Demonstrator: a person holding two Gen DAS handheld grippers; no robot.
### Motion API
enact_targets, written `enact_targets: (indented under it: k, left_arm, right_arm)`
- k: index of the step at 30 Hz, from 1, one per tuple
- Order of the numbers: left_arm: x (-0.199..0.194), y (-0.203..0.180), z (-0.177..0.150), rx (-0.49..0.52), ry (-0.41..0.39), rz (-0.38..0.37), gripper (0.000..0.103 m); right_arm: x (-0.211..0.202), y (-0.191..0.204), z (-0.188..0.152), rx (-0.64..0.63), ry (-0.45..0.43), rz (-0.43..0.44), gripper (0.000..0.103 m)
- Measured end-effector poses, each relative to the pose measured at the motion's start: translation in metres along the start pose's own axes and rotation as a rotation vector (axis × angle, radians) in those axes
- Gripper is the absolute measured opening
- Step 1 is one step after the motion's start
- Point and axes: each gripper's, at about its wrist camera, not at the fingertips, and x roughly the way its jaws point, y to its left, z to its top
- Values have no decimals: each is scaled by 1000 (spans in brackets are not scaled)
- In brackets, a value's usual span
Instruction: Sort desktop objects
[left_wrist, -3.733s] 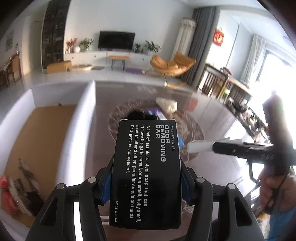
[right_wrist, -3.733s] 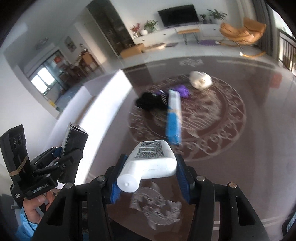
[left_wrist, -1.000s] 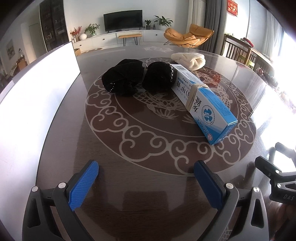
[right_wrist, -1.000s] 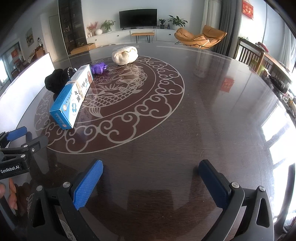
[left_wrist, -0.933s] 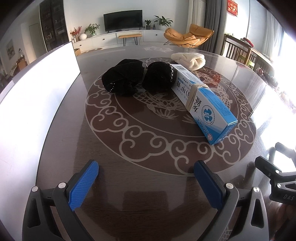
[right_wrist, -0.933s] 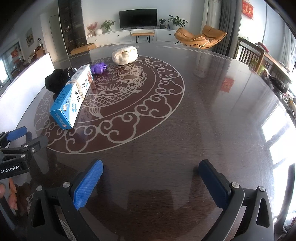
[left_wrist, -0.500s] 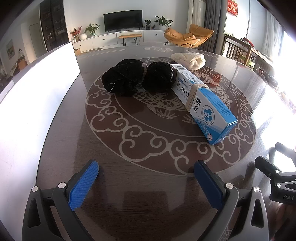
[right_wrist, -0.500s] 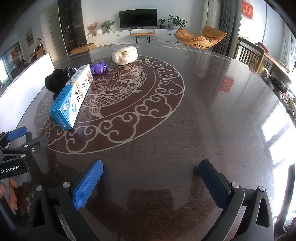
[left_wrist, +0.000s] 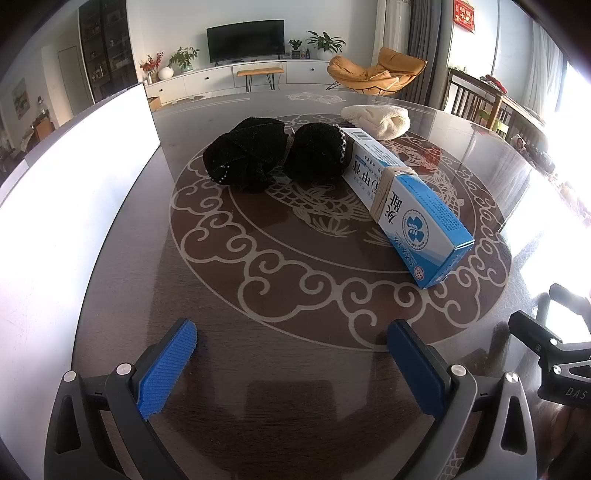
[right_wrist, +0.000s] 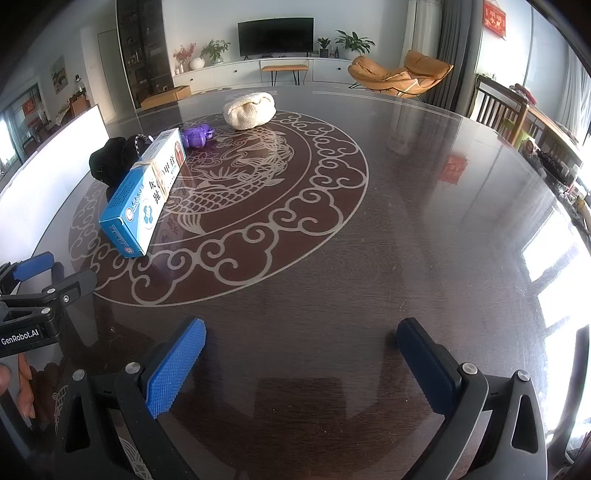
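A blue and white toothpaste box (left_wrist: 399, 199) (right_wrist: 147, 195), bound with a rubber band, lies flat on the dark patterned table (left_wrist: 295, 369). Behind it rests a black fabric bundle (left_wrist: 273, 157) (right_wrist: 110, 158). A cream knitted item (left_wrist: 376, 116) (right_wrist: 250, 110) sits farther back. A small purple toy (right_wrist: 198, 136) lies near the box's far end. My left gripper (left_wrist: 291, 339) hovers open and empty just above the table, short of the box. My right gripper (right_wrist: 301, 339) is open and empty over bare table, to the right of the box.
A white storage bin wall (left_wrist: 74, 177) (right_wrist: 48, 170) runs along the table's left edge. The right gripper's body (left_wrist: 554, 350) shows at the left view's right edge; the left gripper (right_wrist: 40, 295) and a hand (right_wrist: 14, 387) show at the right view's left edge.
3.7 s ago my left gripper held a black soap box and my right a white bottle near the bin. Both now stand open and empty; nothing has moved in the last second.
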Motion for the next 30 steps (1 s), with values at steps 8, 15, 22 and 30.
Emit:
enact_targets:
  k: [8, 15, 22, 30]
  left_arm:
    - [-10, 24, -12, 53, 3, -41, 103]
    - [-6, 23, -12, 32, -2, -22, 103]
    - [-6, 23, -11, 32, -1, -22, 103]
    - [-6, 23, -11, 32, -1, -22, 103]
  right_arm:
    - [0, 1, 0, 0, 0, -1, 103]
    - [0, 0, 0, 1, 0, -1, 103]
    - [-12, 19, 39, 129, -33, 285, 103]
    - [41, 106, 96, -62, 84, 304, 70]
